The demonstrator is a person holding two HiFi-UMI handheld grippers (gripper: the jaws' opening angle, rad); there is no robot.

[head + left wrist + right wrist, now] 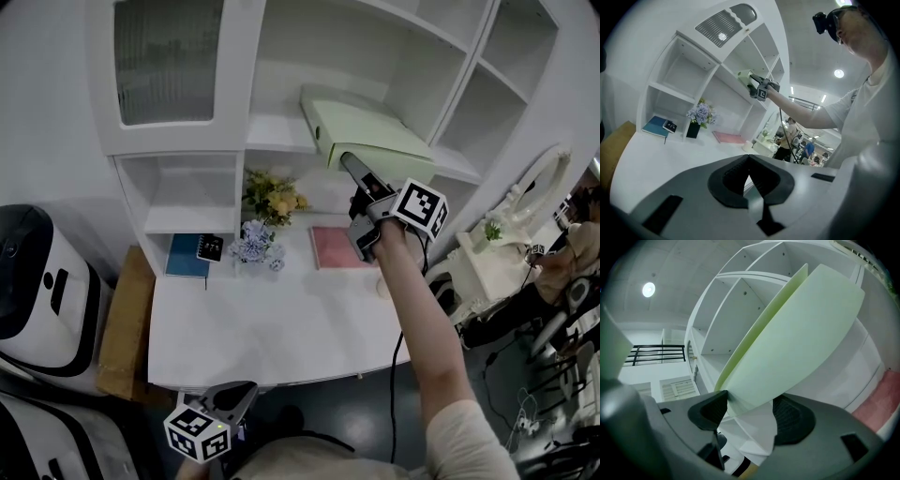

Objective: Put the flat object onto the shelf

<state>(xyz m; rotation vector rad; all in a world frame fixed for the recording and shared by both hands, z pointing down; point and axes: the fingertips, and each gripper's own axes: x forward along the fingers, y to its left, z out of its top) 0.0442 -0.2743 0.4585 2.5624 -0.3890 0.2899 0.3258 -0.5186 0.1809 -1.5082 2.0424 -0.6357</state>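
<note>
The flat object is a thick pale green folder (370, 131). It lies with its far part on the middle shelf (281, 141) of the white shelf unit, and its near corner juts past the shelf edge. My right gripper (349, 167) is raised to that corner. In the right gripper view the folder (797, 333) fills the space between the jaws, and the right gripper (750, 411) is shut on it. My left gripper (246, 389) hangs low at the desk's front edge. Its jaws meet at the tips (749, 159) with nothing between them. The folder (743, 75) also shows far off in the left gripper view.
On the white desk (281, 328) lie a pink book (339, 247) and a blue book (186, 255) with a small black device (210, 247) on it. Between them stands a vase of pale flowers (258, 246). A cardboard box (122, 319) stands at the left. A seated person (562, 253) is at the right.
</note>
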